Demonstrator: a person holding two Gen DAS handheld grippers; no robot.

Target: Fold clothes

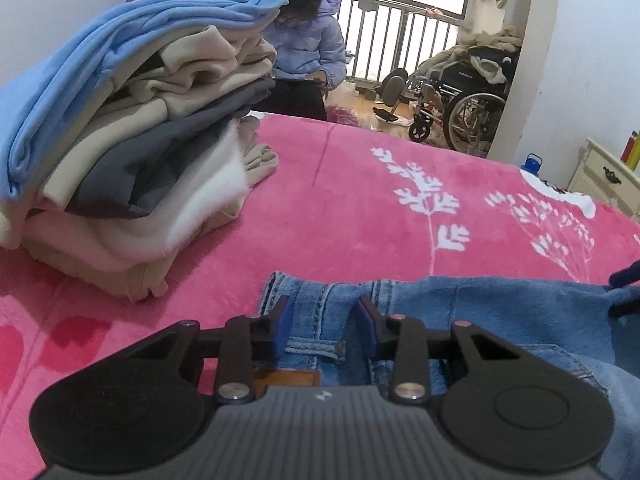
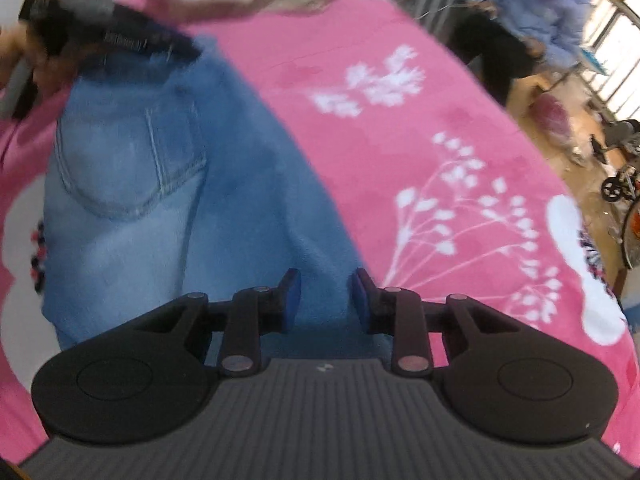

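Looking along your left gripper, you see its blue pads spread apart over the waistband of the jeans, which lie flat on the pink blanket; a stack of folded clothes sits beyond the jeans to the left. Through the right wrist camera, your right gripper is likewise spread, empty, just above the jeans near their back pocket.
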